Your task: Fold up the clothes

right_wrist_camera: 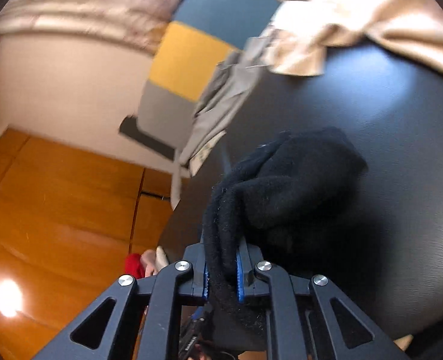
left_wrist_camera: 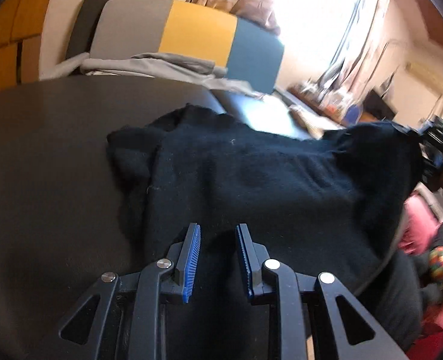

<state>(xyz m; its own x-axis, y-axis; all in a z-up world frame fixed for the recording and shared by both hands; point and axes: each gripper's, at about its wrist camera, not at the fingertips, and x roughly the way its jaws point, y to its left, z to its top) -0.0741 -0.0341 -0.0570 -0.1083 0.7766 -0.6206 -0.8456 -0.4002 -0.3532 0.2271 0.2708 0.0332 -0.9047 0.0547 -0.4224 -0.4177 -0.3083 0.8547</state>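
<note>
Black and fuzzy, one sweater point(left_wrist_camera: 251, 180) lies spread on the one dark table point(left_wrist_camera: 41, 150), and one edge of it is lifted up at the far right of the left wrist view. The left gripper point(left_wrist_camera: 218, 258) hangs over the near part of the sweater with its two blue-padded fingers point(left_wrist_camera: 191, 258) apart and nothing squeezed between them, while the right gripper point(right_wrist_camera: 223, 276) has its two jaws pinched tight on a thick fold of the sweater. Behind the table stands one chair point(left_wrist_camera: 191, 36) with three colour blocks, grey, yellow and blue, and one grey cloth point(left_wrist_camera: 149, 66) lies beside it.
</note>
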